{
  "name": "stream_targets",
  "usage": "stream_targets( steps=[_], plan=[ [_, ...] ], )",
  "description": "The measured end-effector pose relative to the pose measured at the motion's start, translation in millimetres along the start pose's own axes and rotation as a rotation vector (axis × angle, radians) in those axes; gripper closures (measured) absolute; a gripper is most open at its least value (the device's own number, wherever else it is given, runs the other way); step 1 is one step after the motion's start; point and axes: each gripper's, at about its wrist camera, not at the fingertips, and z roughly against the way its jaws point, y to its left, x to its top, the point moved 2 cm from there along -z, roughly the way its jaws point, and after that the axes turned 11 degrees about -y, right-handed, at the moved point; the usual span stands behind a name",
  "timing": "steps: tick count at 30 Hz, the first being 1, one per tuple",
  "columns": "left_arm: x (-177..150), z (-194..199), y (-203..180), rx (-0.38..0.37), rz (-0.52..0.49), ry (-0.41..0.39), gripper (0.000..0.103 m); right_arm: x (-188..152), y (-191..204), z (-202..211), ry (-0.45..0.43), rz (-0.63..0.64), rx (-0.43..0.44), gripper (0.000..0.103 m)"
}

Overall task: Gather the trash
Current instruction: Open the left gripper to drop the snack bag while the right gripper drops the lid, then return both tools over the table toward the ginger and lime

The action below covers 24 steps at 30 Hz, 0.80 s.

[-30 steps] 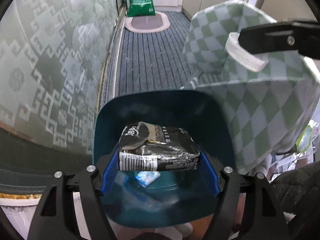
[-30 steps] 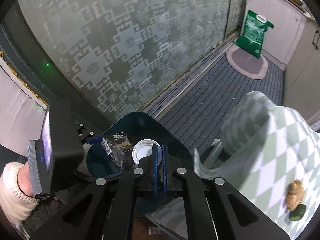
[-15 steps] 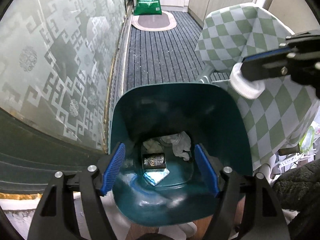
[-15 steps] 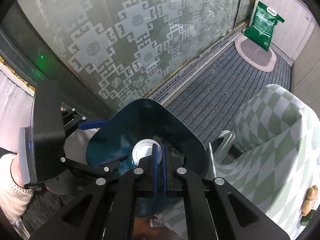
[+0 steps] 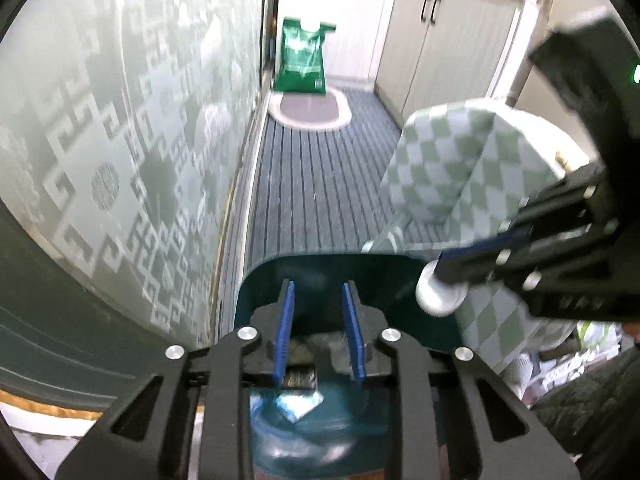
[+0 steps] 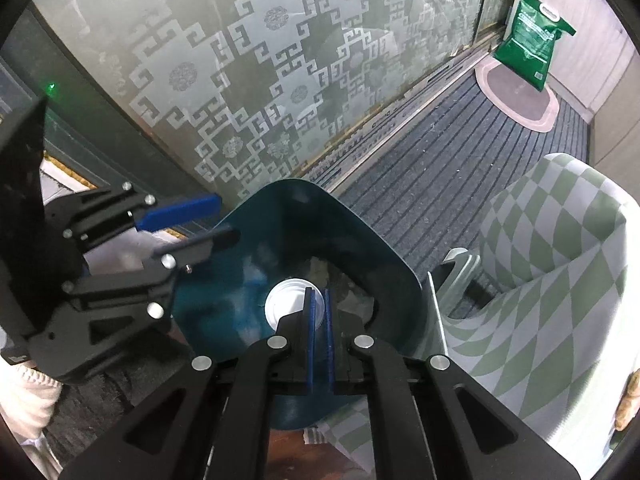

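We hold the left gripper over the open mouth of the teal trash bin, its blue-padded jaws standing apart with nothing between them. Below the jaws, inside the bin, lie a dark wrapper and a small light-blue packet; both are blurred.

We hold the right gripper above the same bin, its jaws pressed together on the rim of a white plastic lid. In the right wrist view the lid hangs over the bin's interior, with crumpled pale waste visible beside it at the bottom. In the left wrist view the lid sits at the bin's right-hand rim, in front of the green-and-white checked cloth.

The bin stands on a striped grey floor mat, beside a frosted patterned glass door. A green bag stands on an oval rug at the far end of the mat.
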Motion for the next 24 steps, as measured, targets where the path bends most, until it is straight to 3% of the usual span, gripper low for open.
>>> stream_targets(
  steps=[4,16,24],
  plan=[
    [12,12,1,0.009,0.036,-0.085,0.079,-2,0,2,0.001,-0.011,0.014,0.083],
    [37,29,-15,0.003,0.059,-0.222,0.079,7,-6,47,-0.16,-0.016,-0.004,0.083],
    [52,34,-56,-0.066,0.018,-0.283,0.076,5,-46,106,-0.323,-0.077,-0.087,0.083]
  ],
)
